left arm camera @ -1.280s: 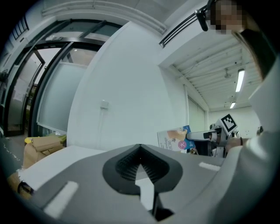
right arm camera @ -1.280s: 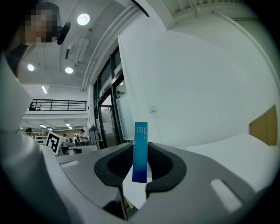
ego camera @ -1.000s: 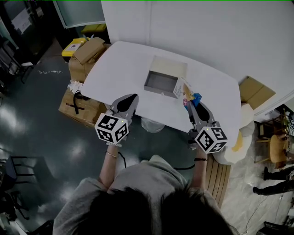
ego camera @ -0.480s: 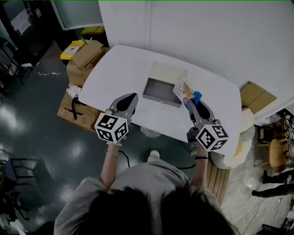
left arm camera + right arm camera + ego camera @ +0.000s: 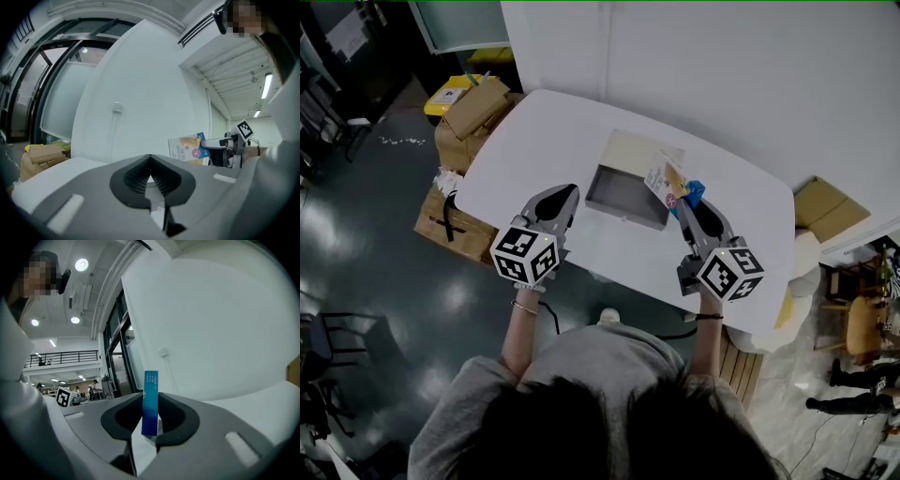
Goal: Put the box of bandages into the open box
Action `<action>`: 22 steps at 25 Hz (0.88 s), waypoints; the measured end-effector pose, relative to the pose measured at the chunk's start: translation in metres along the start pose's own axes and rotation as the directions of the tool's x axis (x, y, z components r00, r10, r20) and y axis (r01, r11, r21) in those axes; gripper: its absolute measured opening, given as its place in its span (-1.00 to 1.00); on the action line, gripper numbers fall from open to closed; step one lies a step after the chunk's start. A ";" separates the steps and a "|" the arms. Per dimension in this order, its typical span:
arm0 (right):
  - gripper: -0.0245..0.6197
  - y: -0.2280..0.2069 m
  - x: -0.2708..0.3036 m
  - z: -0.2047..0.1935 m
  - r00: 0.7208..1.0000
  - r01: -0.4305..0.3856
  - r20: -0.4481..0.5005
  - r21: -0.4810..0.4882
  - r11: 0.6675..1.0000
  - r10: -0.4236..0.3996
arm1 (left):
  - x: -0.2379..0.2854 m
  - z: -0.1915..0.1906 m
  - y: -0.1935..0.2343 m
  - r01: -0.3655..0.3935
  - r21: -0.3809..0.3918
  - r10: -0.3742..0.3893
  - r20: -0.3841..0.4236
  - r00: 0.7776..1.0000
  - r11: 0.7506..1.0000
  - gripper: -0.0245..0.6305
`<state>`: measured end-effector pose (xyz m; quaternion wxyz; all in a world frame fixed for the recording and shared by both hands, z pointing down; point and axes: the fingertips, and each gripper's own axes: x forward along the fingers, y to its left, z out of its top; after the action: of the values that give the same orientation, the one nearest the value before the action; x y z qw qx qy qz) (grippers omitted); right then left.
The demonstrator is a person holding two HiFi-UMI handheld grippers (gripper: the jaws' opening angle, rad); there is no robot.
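My right gripper (image 5: 682, 203) is shut on the box of bandages (image 5: 666, 179), a thin white and blue carton held upright above the right end of the open box (image 5: 623, 195), a grey tray on the white table (image 5: 534, 141). In the right gripper view the carton's blue edge (image 5: 150, 401) stands clamped between the two jaws. My left gripper (image 5: 560, 194) hovers over the table's near edge, left of the open box, shut with nothing in it. From the left gripper view the bandage box (image 5: 189, 148) shows at the right, held by the other gripper.
A cream lid or second box (image 5: 630, 150) lies just behind the open box. Cardboard boxes (image 5: 469, 112) stand on the floor left of the table, and another (image 5: 830, 206) at the right. A wall rises behind the table.
The right gripper has carried the bandage box up and to the left, from beside the open box's right end to above it. The left gripper has barely moved.
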<state>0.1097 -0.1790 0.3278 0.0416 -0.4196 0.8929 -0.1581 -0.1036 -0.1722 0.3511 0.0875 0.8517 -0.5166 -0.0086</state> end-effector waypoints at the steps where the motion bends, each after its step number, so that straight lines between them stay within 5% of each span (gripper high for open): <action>1: -0.60 -0.002 0.002 -0.002 1.000 -0.010 -0.009 0.004 1.000 0.010 | 0.003 -0.001 0.001 -0.003 0.000 0.003 -0.004 1.000 1.000 -0.94; 22: -0.60 -0.021 0.024 -0.012 0.996 0.017 -0.085 0.123 0.992 -0.006 | 0.042 -0.031 -0.001 0.074 -0.044 -0.080 -0.138 0.987 0.996 -0.94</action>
<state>0.1078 -0.2067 0.3471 0.0286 -0.4142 0.8799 -0.2310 -0.0800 -0.2042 0.3850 0.1397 0.8676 -0.4757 0.0377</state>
